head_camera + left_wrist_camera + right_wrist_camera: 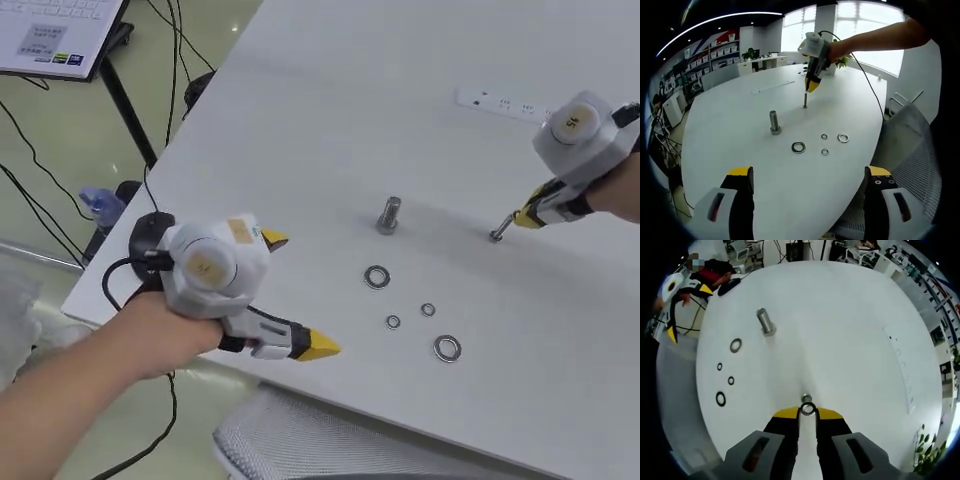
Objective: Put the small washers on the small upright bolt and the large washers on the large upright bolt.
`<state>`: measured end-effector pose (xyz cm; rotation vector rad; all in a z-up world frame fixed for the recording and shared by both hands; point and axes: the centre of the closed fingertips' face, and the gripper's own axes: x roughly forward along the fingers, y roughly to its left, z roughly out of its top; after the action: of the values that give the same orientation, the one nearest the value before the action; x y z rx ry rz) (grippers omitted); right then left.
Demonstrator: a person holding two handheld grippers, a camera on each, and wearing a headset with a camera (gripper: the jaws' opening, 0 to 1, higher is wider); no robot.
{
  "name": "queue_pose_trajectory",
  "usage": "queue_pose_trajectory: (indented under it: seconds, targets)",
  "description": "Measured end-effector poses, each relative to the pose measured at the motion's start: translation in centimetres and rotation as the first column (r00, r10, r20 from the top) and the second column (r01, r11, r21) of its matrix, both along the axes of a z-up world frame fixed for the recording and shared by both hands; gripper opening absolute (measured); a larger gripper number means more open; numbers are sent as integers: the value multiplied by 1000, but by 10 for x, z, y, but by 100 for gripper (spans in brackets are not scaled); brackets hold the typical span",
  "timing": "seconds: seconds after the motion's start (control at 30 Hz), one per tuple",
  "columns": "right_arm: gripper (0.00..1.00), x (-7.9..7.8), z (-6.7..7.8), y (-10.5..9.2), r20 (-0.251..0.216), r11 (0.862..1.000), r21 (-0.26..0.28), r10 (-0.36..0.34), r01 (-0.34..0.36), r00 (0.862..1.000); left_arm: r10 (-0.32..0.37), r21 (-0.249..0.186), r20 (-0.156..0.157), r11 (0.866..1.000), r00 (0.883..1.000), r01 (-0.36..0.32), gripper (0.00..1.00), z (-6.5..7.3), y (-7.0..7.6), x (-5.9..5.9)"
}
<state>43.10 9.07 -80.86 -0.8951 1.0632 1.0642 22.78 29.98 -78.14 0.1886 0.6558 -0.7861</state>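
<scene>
Right claw (808,412): jaws pressed nearly together, pinching a washer (808,409) by its rim at the top of the small bolt (806,399), low centre of the right gripper view. Cannot tell whether the hole is over the bolt tip yet. In the head view this pair sits at the right edge, mid-height.

Left claw (297,292): spread wide, empty, lower left of the head view near the desk (330,120) edge, well apart from the parts.

Large bolt (389,214) stands upright at frame centre, bare. Loose and flat on the desk below it are two large washers (377,276), one just under the bolt and one lower right. Two small washers (393,321) lie between them, near each other.

Handling, as a guess: the washers are thin, stiff metal, light and slick — lying flat, they give little edge to catch. Best taken across the outer rim with the jaw tips, hole left clear for the bolt. A loose pinch may let one flip or skate off. The bolts stand on their heads — a sideways knock could tip them, the thin one soonest.
</scene>
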Motion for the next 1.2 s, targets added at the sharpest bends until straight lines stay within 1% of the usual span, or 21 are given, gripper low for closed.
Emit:
queue_pose_trajectory:
  seconds: [0.03, 0.13, 0.33, 0.4, 0.73, 0.93, 1.03, 1.17, 1.2]
  targets:
    - [13, 3, -2, -2, -1, 1000, -2, 1, -1, 1000, -1, -1, -1, 1000, 1000, 1, 92, 0, 0, 0]
    - [13, 4, -3, -1, -2, 1000, -4, 1, -1, 1000, 1, -7, -1, 1000, 1000, -1, 92, 1, 0, 0]
    - [13, 3, -5, 1, -8, 1000, -7, 0, 0, 1000, -2, -1, -6, 1000, 1000, 2, 92, -2, 2, -1]
    - [13, 3, -5, 1, -9, 1000, -6, -1, 0, 1000, -3, -10, -7, 1000, 1000, 2, 92, -2, 1, -2]
    - [13, 0, -9, 4, -20, 1000, -14, 1, -1, 1000, -3, -13, -11, 1000, 1000, 3, 91, -3, 1, -1]
    - [13, 5, -16, 3, -24, 1000, -21, 6, -7, 1000, 0, -15, -11, 1000, 1000, 0, 90, -3, 3, 0]
    - [13, 3, -18, 4, -28, 1000, -23, 7, -8, 1000, -2, -15, -9, 1000, 1000, 1, 90, -3, 3, -1]
    - [13, 1, -23, 3, -34, 1000, -30, 9, -10, 999, -3, -13, -16, 1000, 1000, 3, 90, -4, 2, -3]
    - [13, 1, -24, 3, -34, 999, -31, 9, -10, 999, -4, -12, -14, 1000, 1000, 4, 90, -4, 2, -3]
